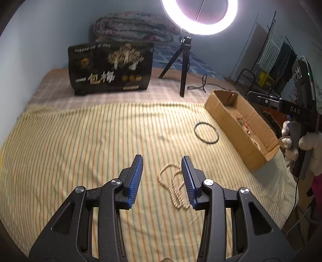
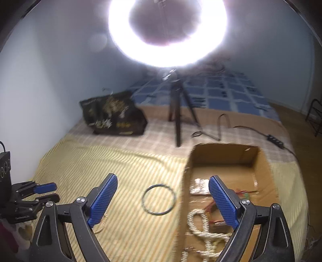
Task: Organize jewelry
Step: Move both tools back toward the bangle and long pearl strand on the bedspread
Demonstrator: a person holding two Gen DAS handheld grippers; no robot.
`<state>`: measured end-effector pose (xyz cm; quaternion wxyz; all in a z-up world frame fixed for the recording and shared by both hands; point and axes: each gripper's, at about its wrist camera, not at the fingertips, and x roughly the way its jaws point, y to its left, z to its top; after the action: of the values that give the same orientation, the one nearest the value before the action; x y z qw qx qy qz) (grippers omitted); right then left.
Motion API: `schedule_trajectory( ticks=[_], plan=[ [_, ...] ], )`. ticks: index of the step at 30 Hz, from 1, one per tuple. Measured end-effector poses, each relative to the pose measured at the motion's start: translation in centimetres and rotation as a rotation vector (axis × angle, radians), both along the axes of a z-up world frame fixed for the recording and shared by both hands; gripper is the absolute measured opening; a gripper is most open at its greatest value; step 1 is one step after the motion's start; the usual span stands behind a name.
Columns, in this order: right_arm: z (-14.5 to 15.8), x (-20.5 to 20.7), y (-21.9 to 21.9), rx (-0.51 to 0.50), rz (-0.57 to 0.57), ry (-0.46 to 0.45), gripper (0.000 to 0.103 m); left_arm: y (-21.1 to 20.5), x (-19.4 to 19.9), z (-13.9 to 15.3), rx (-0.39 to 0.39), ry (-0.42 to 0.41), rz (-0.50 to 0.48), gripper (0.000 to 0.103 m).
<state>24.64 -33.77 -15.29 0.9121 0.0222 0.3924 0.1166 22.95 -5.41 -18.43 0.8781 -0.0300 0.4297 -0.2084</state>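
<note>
1. Two loose pieces show in the left wrist view: a pale bead necklace (image 1: 175,187) lying limp on the striped bed sheet (image 1: 80,141) under the left tongs (image 1: 162,161), which are part open and empty. Light, slippery; pinch one strand. The black ring (image 1: 206,133) lies near the cardboard box (image 1: 227,119).
2. Right wrist view: the right tongs (image 2: 163,184) gape wide, empty, over the box's near wall, which bars a low sweep; the lamp tripod (image 2: 178,121) stands well behind.

A lit ring light (image 1: 199,16) at the far end is the main source, blown out to white glare in both views. The striped bedsheet (image 1: 80,141) is bright near it and dims toward the dark, curved fisheye edges. The right wrist view is smeared with motion blur; the left is sharper.
</note>
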Motion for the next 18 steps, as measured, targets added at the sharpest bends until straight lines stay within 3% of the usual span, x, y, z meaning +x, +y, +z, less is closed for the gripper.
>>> schedule_trajectory(
  ticks=[6,18],
  plan=[
    [-1.8,1.4,2.9,-0.043,0.082,0.126,0.093,0.3,-1.3,-1.4,-0.007,0.029,-0.019,0.040],
    [-5.6,2.7,6.6,-0.144,0.181,0.287,0.086,-0.9,-2.4,-3.1,0.068,0.061,-0.040,0.040]
  ],
)
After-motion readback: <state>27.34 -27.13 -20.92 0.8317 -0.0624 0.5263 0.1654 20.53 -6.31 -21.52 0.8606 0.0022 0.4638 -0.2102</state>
